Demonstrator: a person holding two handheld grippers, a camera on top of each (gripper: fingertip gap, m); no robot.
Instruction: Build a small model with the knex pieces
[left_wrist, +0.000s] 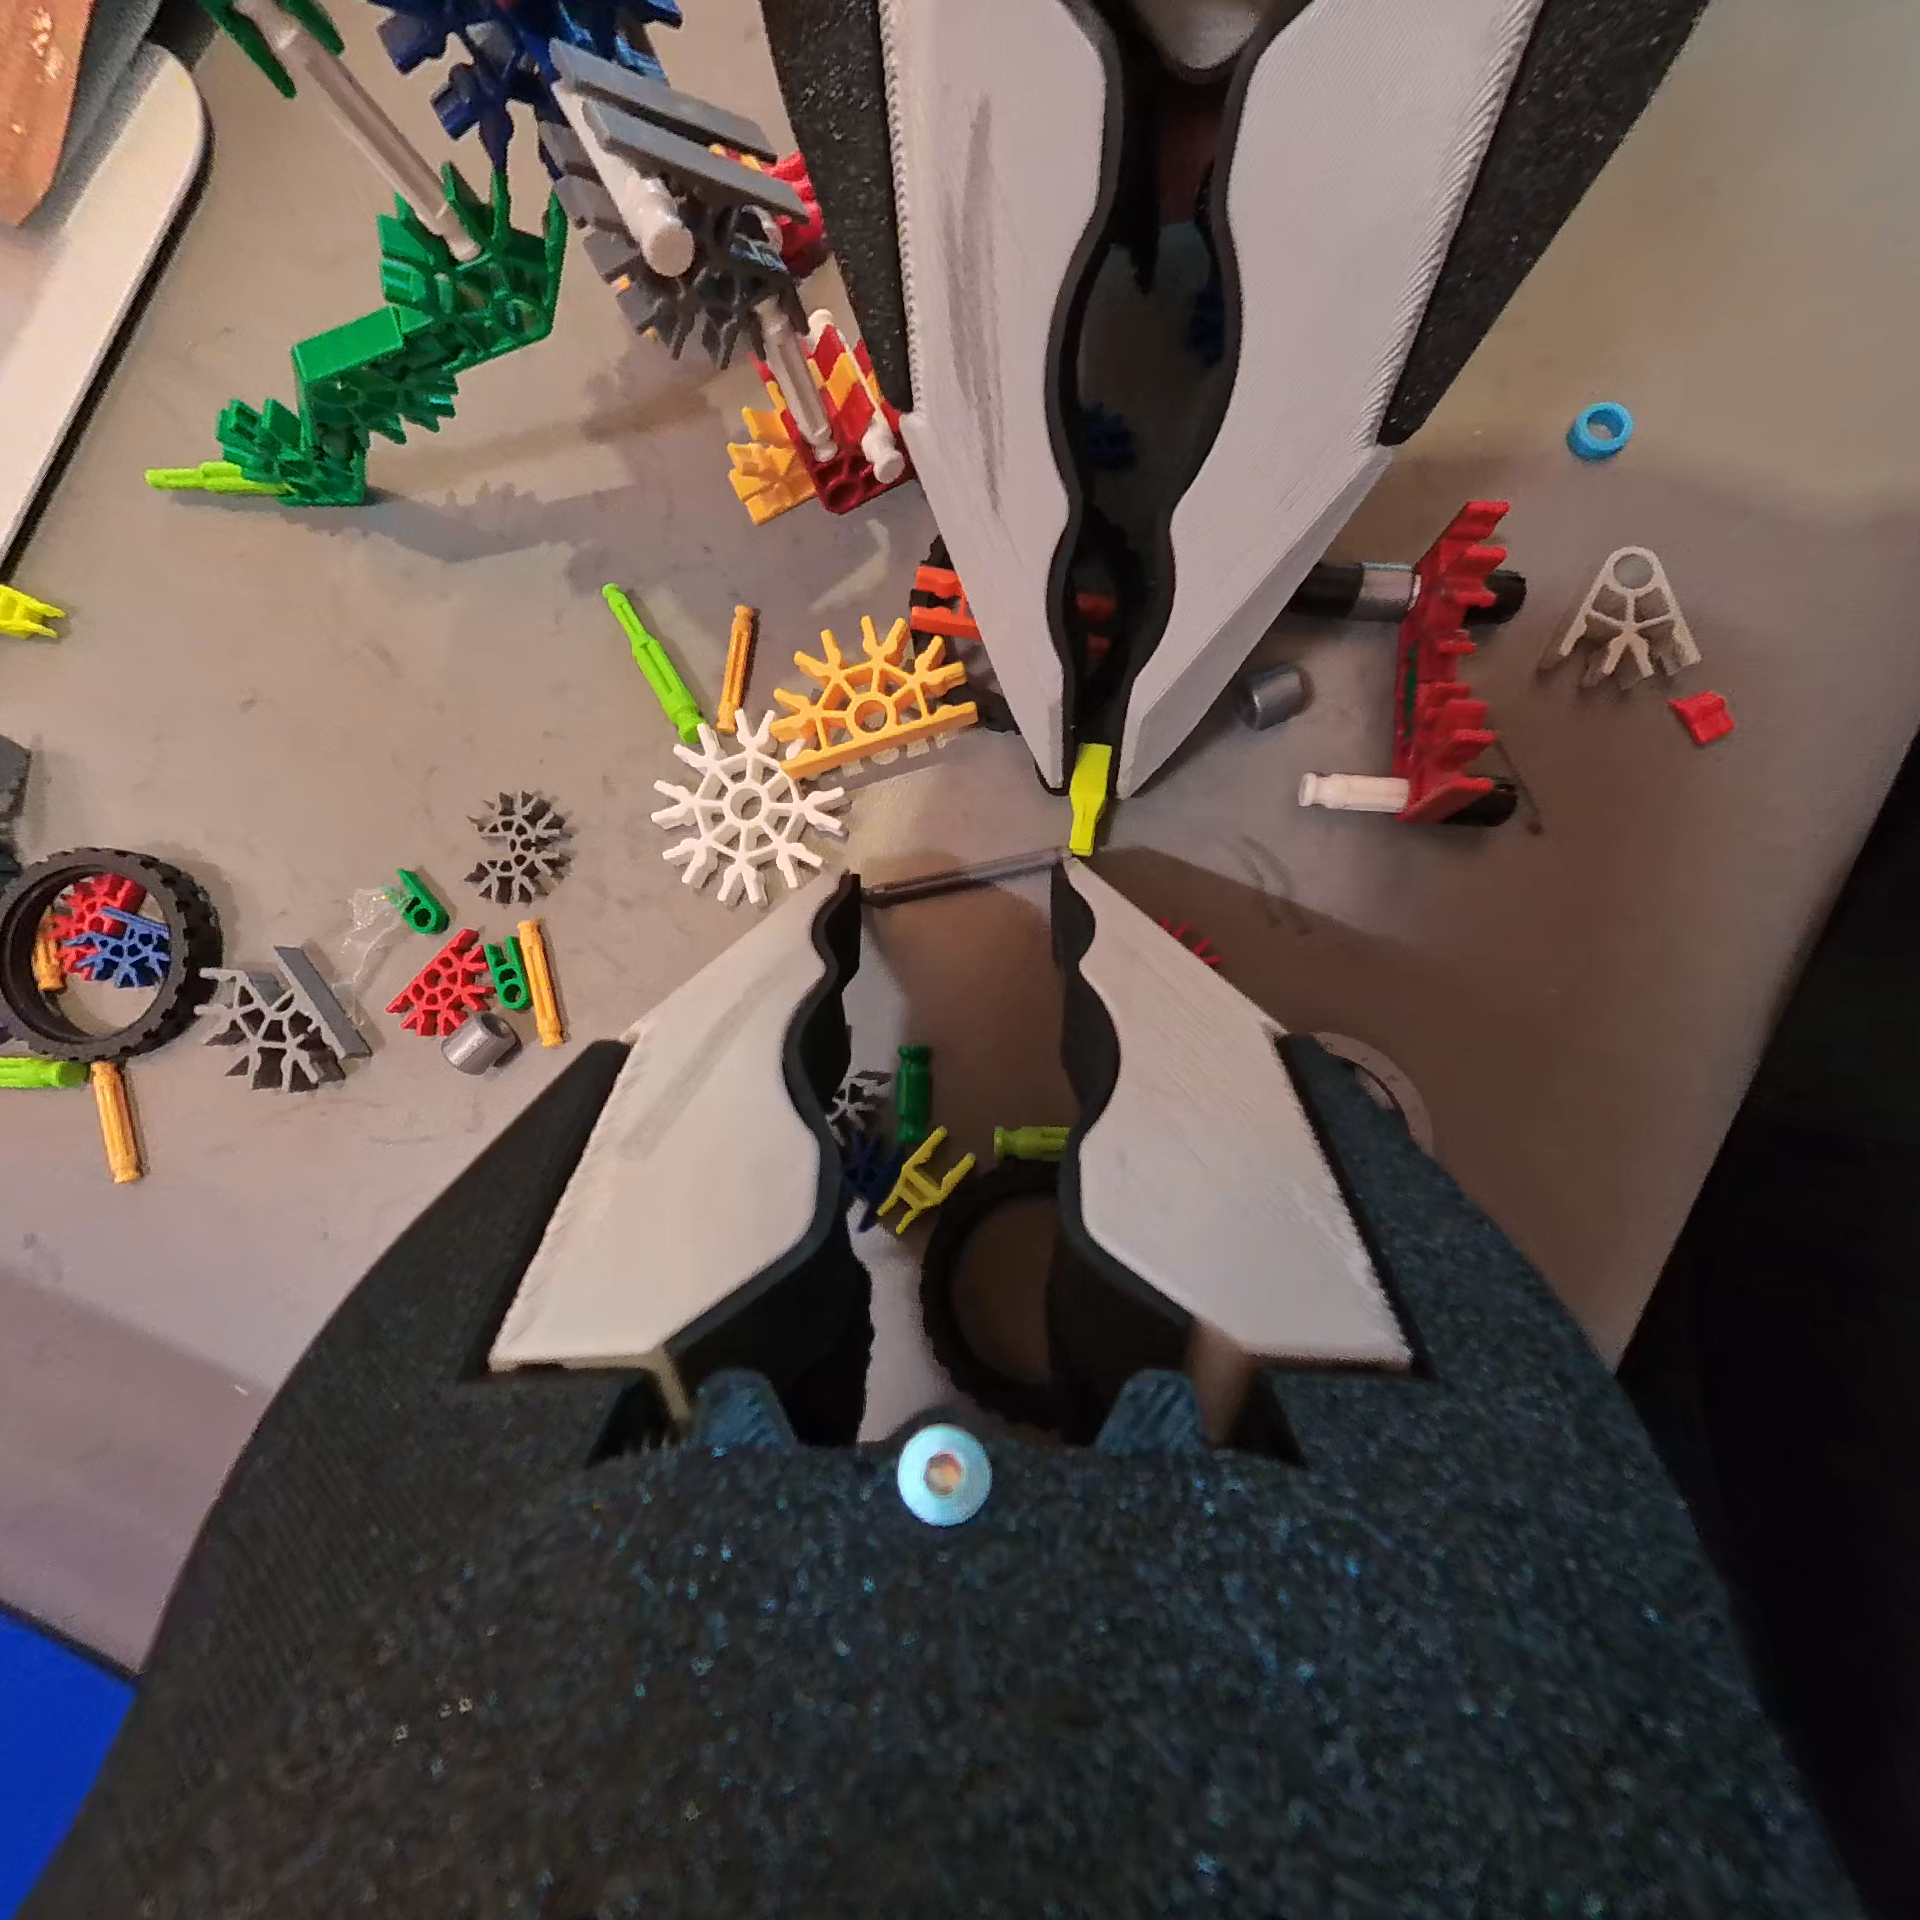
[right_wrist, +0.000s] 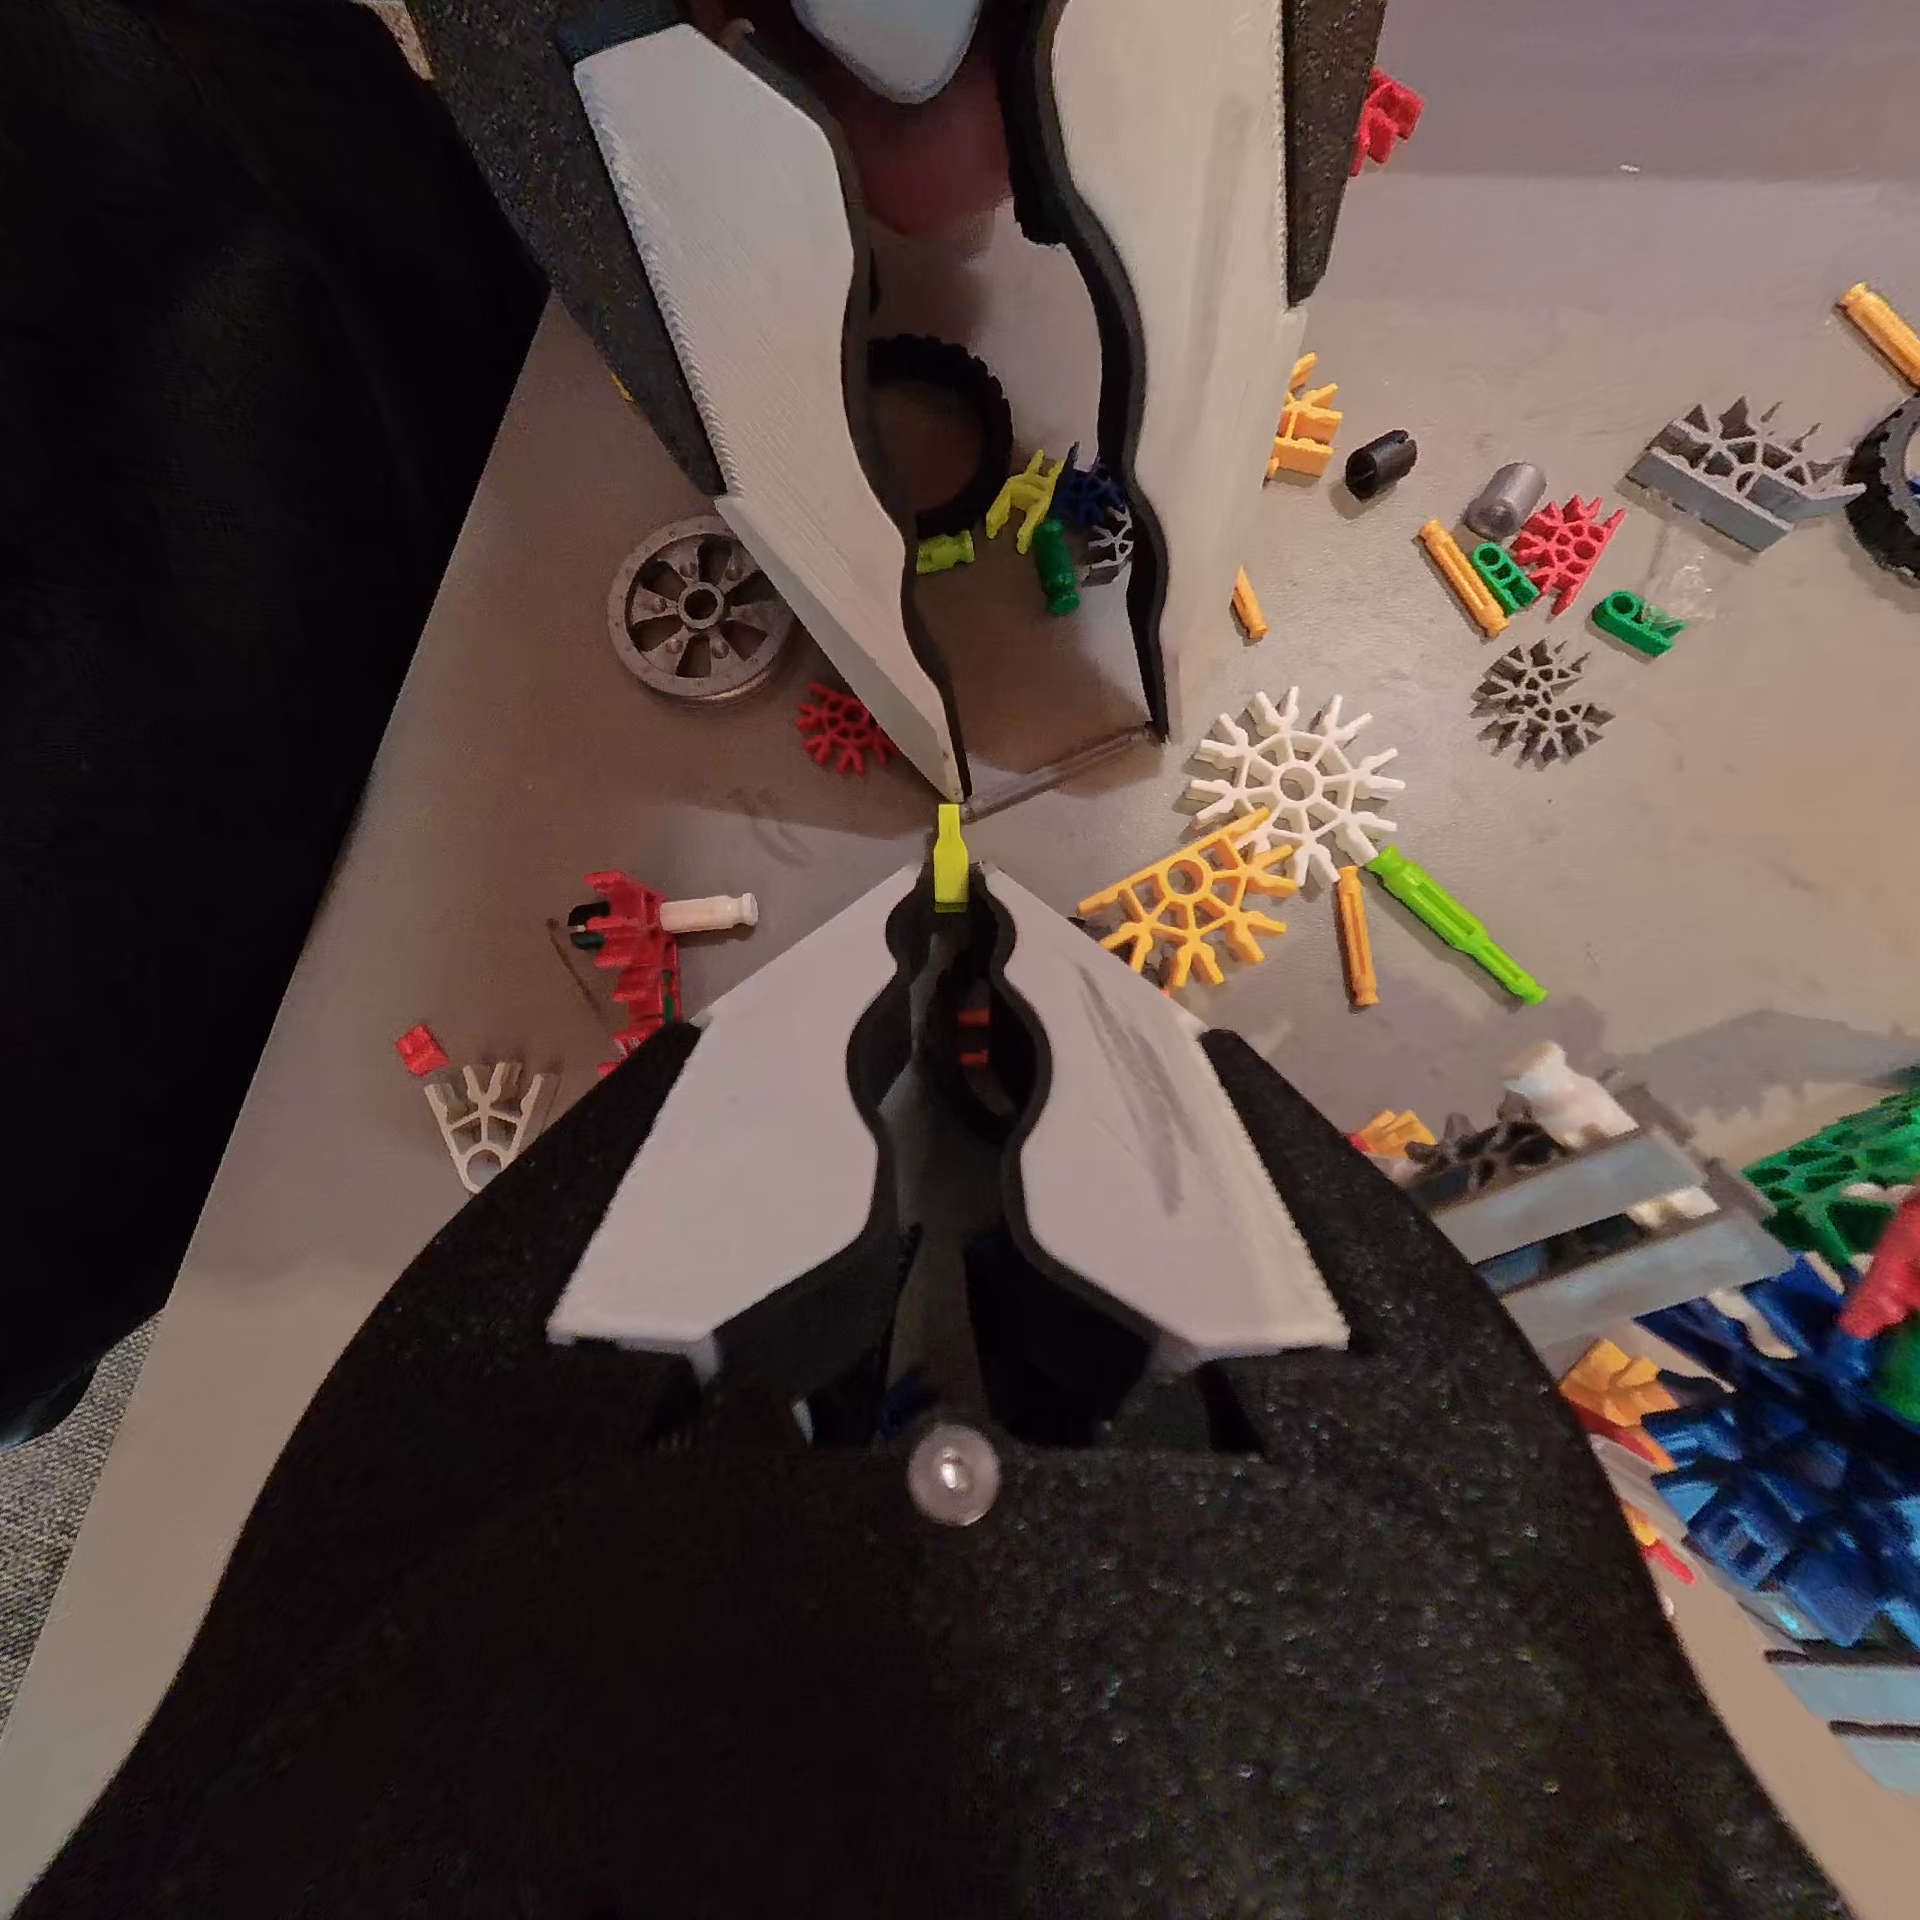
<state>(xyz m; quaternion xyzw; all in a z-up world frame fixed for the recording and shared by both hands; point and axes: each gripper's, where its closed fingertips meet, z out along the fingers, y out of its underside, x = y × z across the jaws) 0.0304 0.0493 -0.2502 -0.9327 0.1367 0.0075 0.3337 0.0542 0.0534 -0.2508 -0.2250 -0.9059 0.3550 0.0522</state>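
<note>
The two claws meet tip to tip over the tabletop (left_wrist: 1558, 987). The right claw (right_wrist: 951, 883) pinches a short rod (right_wrist: 950, 857) whose free end points at the left claw (left_wrist: 956, 883), whose tips stand apart. A snowflake connector (left_wrist: 748, 808) lies just left, touching a half-wheel connector (left_wrist: 873, 707) behind it.

Scattered construction-toy pieces (left_wrist: 871, 698) on table (left_wrist: 312, 665)

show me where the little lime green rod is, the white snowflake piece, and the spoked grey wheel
Lime green rod (right_wrist: 950, 871): right wrist view, its middle, just beyond the fingertips.
White snowflake piece (left_wrist: 746, 806): left wrist view, its round hub.
Grey wheel (right_wrist: 698, 607): right wrist view, its centre hole.
</note>
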